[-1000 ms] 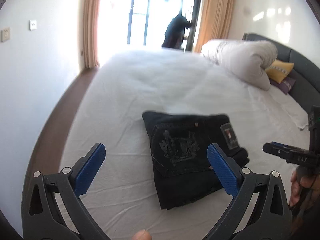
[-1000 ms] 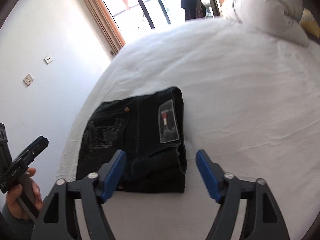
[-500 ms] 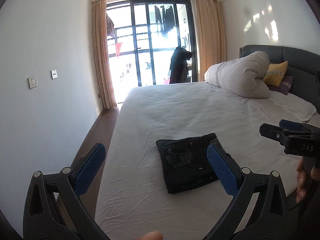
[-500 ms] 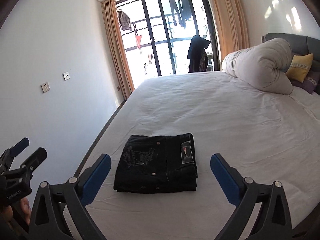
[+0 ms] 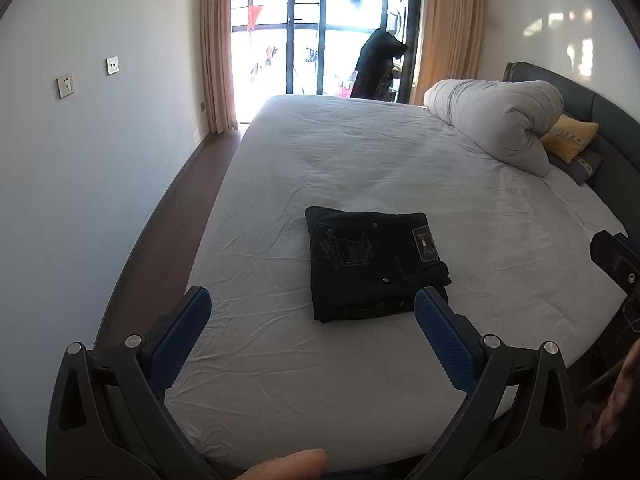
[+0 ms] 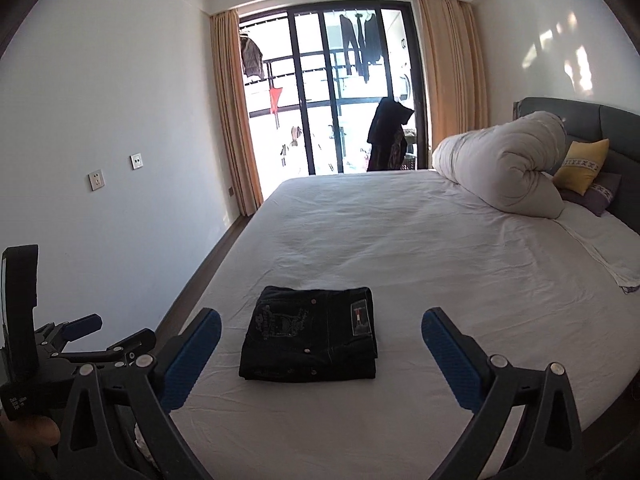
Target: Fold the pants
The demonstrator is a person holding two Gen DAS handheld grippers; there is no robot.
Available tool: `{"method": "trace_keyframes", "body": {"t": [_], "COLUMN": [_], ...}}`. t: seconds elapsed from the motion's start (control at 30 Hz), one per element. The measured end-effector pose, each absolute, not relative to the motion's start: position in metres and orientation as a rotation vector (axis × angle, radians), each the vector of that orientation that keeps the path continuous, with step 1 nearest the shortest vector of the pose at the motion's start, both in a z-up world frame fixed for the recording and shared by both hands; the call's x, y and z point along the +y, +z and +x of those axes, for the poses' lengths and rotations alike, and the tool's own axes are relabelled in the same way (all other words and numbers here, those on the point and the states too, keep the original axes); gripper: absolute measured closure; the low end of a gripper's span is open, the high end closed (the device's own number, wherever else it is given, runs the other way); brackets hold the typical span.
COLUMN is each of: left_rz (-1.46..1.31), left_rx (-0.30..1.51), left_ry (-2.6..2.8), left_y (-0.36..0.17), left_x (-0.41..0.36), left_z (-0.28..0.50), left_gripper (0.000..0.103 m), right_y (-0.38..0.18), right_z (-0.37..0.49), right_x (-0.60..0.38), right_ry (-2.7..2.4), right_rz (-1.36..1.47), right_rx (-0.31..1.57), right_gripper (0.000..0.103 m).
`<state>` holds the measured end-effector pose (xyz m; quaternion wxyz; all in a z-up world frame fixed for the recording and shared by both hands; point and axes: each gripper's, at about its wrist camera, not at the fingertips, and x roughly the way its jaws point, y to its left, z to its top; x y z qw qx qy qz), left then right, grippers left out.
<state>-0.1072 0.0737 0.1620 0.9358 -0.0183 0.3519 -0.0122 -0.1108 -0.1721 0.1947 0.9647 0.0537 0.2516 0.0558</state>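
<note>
Right wrist view: folded black pants (image 6: 310, 338), illegible waistband patch (image 6: 359, 317), both tongs (image 6: 320, 338) (image 5: 310, 318) agape, empty.

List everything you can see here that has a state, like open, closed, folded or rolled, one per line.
pants: folded into a compact rectangle, lying flat on the bed, untouched
left gripper: open, holding nothing
right gripper: open, holding nothing
duvet: rolled up near the headboard
curtains: drawn apart to both sides
bed: sheet spread out, lightly wrinkled
yellow cushion: propped against the headboard
</note>
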Motion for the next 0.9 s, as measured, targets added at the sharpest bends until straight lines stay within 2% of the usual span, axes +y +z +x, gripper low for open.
{"method": "trace_keyframes", "body": {"t": [0.3,0.9], "left_rz": [-0.041,-0.046], "left_rx": [0.787,0.838], "left_ry": [-0.024,-0.012], "left_y": [0.129,0.108], "left_x": [0.069,0.078], "left_z": [-0.067,-0.051], "left_gripper": [0.0,0.0], "right_y": [0.166,0.15], "right_z": [-0.082,-0.066], "right_x": [-0.174,-0.15], "right_ry": [0.054,0.07], "right_rz": [0.138,0.109], "right_rx": [0.656,0.742], "right_gripper": [0.0,0.0]}}
